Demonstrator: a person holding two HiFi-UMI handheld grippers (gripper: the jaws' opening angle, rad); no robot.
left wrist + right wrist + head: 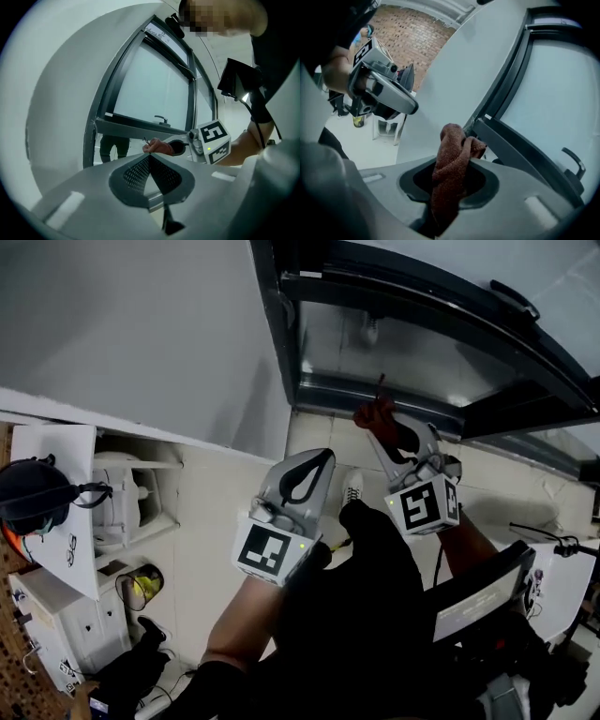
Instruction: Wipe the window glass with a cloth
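Lengthwise along right claw (450, 180), cloth (452, 150) pointing at window (562, 93)

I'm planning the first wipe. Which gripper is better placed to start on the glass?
Right. The right gripper is shut on the cloth, close to the window glass; the left gripper is shut, empty and farther back.

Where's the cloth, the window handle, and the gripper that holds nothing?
cloth (450, 164): right gripper view, on its bunched middle.
window handle (515, 297): head view, on its dark bar.
left gripper (323, 457): head view, at its closed tips.
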